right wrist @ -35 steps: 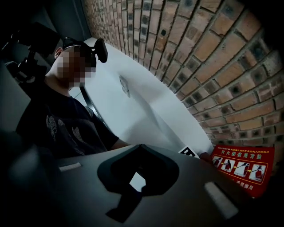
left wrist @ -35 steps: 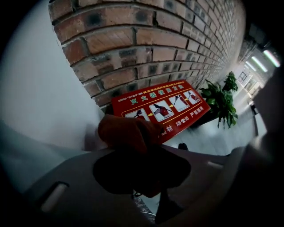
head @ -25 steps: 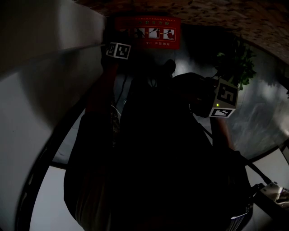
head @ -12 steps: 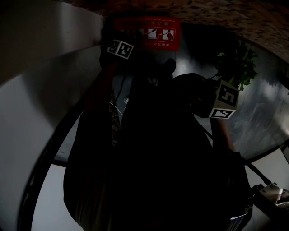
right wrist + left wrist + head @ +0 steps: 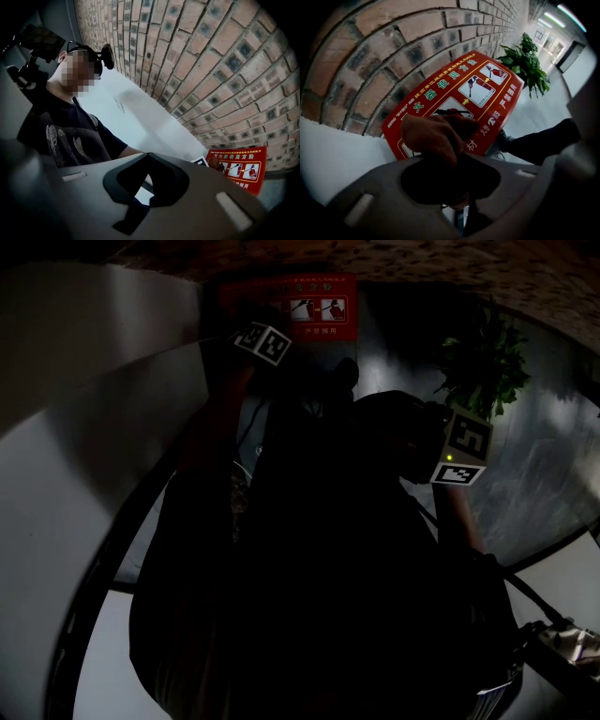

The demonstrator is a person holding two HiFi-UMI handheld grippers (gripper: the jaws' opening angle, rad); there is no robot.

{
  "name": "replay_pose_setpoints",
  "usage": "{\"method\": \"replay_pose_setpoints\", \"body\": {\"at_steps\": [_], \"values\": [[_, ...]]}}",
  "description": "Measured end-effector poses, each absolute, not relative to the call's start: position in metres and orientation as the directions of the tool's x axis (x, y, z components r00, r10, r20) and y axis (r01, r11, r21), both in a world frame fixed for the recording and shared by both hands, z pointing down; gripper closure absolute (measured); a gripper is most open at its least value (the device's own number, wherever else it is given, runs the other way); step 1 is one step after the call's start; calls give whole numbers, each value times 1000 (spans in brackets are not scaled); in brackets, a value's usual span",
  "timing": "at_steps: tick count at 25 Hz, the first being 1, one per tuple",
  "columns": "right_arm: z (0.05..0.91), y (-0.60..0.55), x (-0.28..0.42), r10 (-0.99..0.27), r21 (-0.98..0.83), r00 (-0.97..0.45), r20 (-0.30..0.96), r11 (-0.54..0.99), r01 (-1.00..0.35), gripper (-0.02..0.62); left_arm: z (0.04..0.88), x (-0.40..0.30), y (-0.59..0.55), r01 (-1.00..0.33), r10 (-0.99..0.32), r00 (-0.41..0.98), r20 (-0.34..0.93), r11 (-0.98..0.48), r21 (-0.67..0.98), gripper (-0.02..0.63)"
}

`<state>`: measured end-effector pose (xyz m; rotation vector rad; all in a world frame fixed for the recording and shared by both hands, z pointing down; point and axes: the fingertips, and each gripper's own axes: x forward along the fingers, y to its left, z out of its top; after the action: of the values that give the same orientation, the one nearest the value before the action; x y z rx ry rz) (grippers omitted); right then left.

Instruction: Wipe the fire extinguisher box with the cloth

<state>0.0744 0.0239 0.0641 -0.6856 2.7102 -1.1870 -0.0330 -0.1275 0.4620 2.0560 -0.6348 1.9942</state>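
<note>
**Cloth pressed to a red fire extinguisher box**

I see one red fire extinguisher box (image 5: 480, 86) set against a brick wall (image 5: 379, 51). Its printed face is towards me, and I cannot tell what is inside. My left gripper (image 5: 445, 164) has its jaws clamped on one rust-brown cloth (image 5: 433, 133), whose bunched end lies against the box's lower face and covers part of the instruction pictures. My right gripper (image 5: 143, 180) is held well away from the box, its jaws drawn together with nothing between them. One leafy green plant (image 5: 525, 61) stands beyond the box. The head view is mostly dark.
</note>
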Motion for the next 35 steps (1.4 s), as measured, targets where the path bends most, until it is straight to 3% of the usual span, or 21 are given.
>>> {"method": "replay_pose_setpoints", "body": {"at_steps": [12, 20, 24, 35], "values": [[61, 46, 112, -512, -733, -856, 69, 556, -392, 597, 452, -21, -124, -278, -244, -154, 958, -919, -279, 506], [60, 59, 143, -553, -739, -831, 53, 538, -405, 597, 452, 22, -109, -280, -221, -145, 965, -926, -254, 506], [61, 65, 157, -573, -744, -818, 53, 524, -415, 597, 452, 56, -95, -343, -168, -67, 983, -922, -181, 506], [71, 79, 187, -619, -757, -784, 41, 493, -428, 597, 455, 87, -86, -230, -179, -137, 974, -951, -207, 506]]}}
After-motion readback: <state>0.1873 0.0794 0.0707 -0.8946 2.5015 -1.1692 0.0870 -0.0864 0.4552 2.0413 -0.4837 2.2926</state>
